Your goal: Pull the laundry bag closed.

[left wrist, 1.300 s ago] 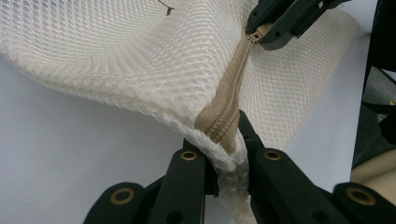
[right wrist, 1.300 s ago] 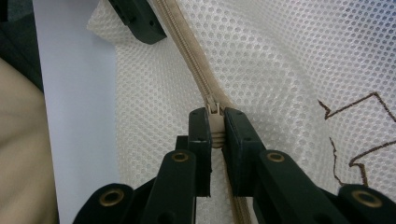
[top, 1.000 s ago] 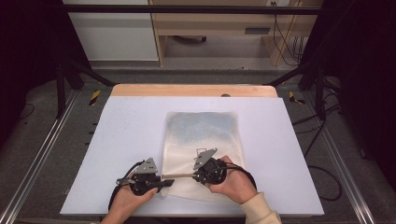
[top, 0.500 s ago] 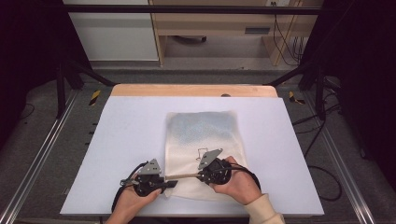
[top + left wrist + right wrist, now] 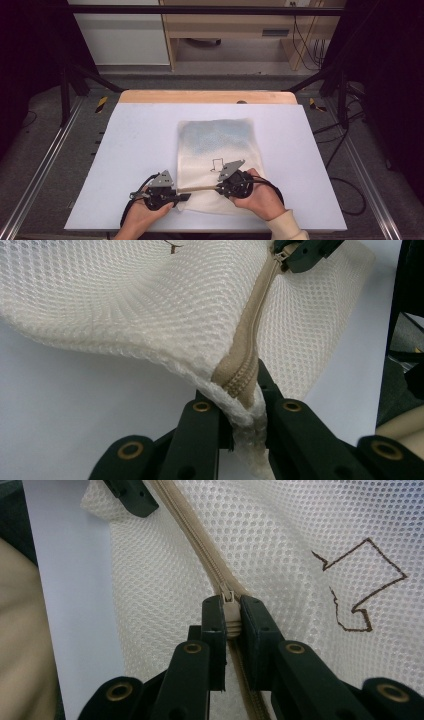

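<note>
Mesh bag [image 5: 216,165] flat on bench [image 5: 135,150] (nothing obstructing). Left gripper [image 5: 243,412] clenched on zipper end [image 5: 240,382]; right gripper [image 5: 230,617] clenched on zipper pull [image 5: 229,611], hands low.

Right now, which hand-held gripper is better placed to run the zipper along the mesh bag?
Right: the right hand-held gripper already pinches the zipper pull, while the left hand-held gripper clamps the mesh laundry bag corner, anchoring it.

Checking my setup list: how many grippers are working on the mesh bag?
2. The left gripper is clamped on the near left corner of the mesh bag, at the zipper's end. The right gripper pinches the zipper pull further along.
</note>
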### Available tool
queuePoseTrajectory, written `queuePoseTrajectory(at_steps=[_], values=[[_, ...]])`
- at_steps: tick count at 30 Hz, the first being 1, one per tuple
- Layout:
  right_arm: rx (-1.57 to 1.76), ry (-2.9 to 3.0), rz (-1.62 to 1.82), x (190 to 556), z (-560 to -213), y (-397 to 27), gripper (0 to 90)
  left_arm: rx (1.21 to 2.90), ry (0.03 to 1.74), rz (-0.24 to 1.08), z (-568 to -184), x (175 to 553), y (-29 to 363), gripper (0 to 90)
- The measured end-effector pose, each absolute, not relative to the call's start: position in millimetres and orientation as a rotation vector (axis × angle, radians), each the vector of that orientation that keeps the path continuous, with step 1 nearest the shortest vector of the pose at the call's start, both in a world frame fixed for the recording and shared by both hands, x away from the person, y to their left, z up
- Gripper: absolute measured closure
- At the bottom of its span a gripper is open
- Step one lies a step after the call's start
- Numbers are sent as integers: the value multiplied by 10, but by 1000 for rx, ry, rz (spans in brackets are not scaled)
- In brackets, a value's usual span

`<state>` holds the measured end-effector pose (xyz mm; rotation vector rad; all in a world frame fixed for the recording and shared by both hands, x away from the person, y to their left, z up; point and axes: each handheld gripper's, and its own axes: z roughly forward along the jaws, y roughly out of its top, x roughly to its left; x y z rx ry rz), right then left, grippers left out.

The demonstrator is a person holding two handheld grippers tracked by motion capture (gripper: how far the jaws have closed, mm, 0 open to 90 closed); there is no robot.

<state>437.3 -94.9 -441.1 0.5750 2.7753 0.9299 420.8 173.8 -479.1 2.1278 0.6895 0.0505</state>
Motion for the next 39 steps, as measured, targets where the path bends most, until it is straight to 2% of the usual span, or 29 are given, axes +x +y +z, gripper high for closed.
queuePoseTrajectory(at_steps=[39], values=[[661, 2732, 940, 4308, -4412, -1267, 819, 2131, 690, 56, -4788, 4216, 1753, 845]])
